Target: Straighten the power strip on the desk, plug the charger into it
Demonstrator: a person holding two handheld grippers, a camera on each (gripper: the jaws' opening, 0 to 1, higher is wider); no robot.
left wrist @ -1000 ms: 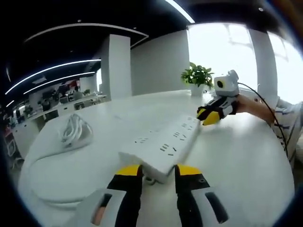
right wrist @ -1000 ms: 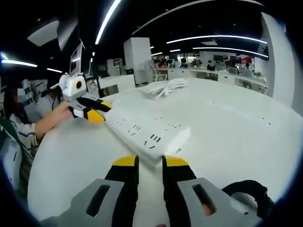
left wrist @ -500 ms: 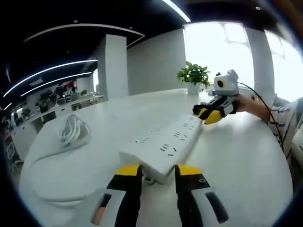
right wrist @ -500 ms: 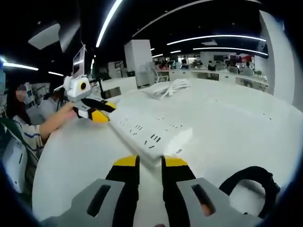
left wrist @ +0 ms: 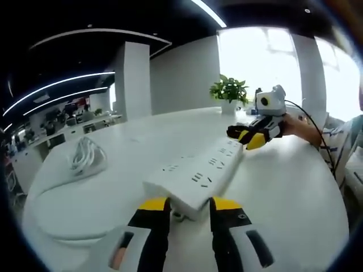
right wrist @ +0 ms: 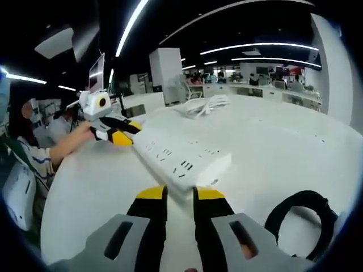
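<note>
Power strip (left wrist: 195,175) barely moved vs earlier; both jaws w/ small gap, seemingly open at its ends.

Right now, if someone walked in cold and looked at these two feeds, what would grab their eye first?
The long white power strip lying across the white desk, one end just ahead of the left claw and the other end at the right claw. Next, the bundled white cable farther off on the desk in the left gripper view. A black cable loop lies at the lower right of the right gripper view.
</note>
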